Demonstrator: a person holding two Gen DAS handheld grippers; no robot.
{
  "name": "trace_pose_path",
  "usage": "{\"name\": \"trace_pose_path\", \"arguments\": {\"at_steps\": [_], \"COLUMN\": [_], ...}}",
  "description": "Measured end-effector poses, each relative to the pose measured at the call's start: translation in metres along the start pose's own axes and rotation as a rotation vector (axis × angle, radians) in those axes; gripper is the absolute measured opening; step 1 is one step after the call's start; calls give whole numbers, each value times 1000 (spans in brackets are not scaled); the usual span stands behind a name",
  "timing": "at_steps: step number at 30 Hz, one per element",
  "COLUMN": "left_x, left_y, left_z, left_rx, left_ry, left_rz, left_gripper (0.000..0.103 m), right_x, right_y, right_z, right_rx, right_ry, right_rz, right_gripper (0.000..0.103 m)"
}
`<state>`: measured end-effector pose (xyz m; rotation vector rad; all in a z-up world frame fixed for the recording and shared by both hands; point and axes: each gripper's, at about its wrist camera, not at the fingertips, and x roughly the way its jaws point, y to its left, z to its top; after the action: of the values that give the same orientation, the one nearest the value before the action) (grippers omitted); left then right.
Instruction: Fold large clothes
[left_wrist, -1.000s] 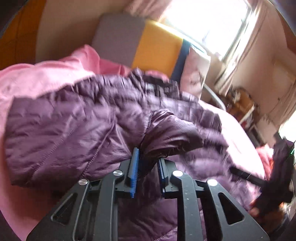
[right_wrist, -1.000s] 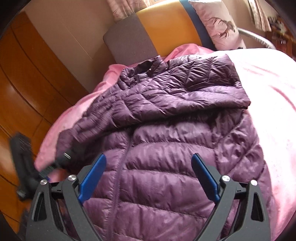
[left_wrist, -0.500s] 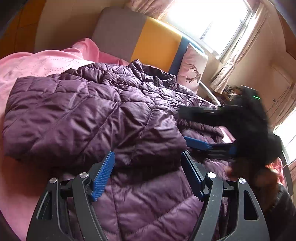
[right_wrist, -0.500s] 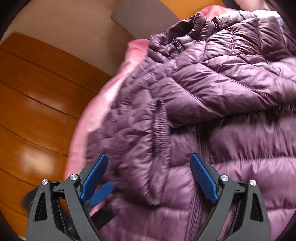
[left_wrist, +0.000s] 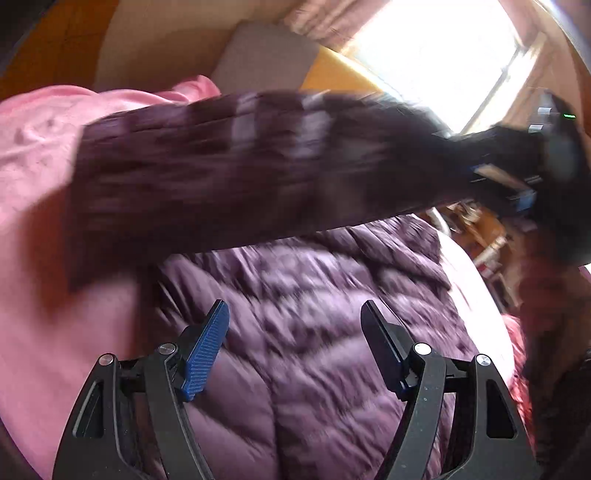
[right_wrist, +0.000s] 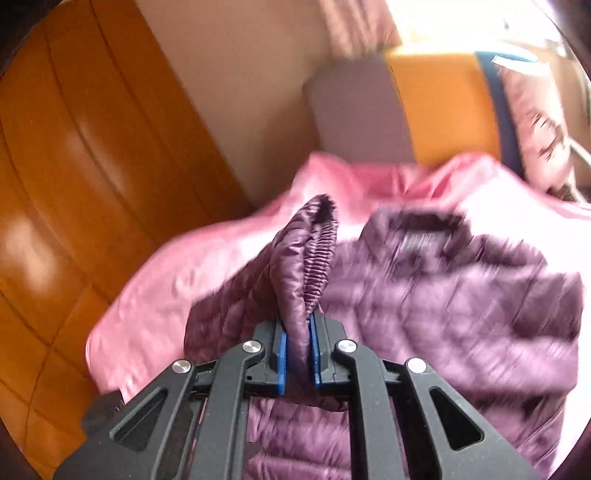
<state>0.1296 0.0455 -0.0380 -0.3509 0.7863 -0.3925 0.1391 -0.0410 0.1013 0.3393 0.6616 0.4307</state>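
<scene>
A purple quilted puffer jacket (left_wrist: 314, 332) lies spread on a pink bed cover (left_wrist: 48, 184). My left gripper (left_wrist: 293, 310) hangs open just above the jacket's body, with nothing between its fingers. My right gripper (right_wrist: 297, 328) is shut on the gathered cuff of one sleeve (right_wrist: 314, 251) and holds it up off the bed. In the left wrist view that sleeve (left_wrist: 240, 173) stretches, blurred, across the jacket to the right gripper (left_wrist: 480, 177) at the upper right. The jacket's collar (right_wrist: 424, 229) points toward the headboard.
A grey and yellow headboard (right_wrist: 388, 118) and a pale pillow (right_wrist: 535, 122) stand at the bed's far end under a bright window (left_wrist: 443, 55). A wooden wardrobe (right_wrist: 74, 166) runs along the bed's left side. A person's sleeve (left_wrist: 550, 302) shows at the right.
My left gripper let go of the jacket fold and opened. My right gripper moved to the sleeve cuff, shut on it and lifted it up over the jacket.
</scene>
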Motion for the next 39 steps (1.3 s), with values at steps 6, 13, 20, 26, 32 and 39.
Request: {"name": "trace_pose_path", "arguments": {"at_steps": [6, 13, 20, 26, 32, 39], "left_x": [19, 51, 73, 61, 17, 29], "left_y": [18, 47, 48, 48, 30, -5], "left_z": [37, 56, 54, 54, 65, 92], "left_rx": [-66, -151, -109, -95, -57, 55], "left_ry": [-12, 50, 92, 91, -59, -101], "left_rz": [203, 390, 468, 442, 349, 272], "left_gripper": [73, 73, 73, 73, 73, 79], "right_x": [-34, -57, -39, -27, -37, -39], "right_y": [-58, -153, -224, -246, -238, -185], "right_z": [40, 17, -36, -58, -59, -45], "right_rx": [151, 339, 479, 473, 374, 162], "right_ry": [-148, -159, -25, 34, 17, -79], "right_rz": [-62, -198, -324, -381, -456, -472], "right_gripper": [9, 9, 9, 10, 38, 71]}}
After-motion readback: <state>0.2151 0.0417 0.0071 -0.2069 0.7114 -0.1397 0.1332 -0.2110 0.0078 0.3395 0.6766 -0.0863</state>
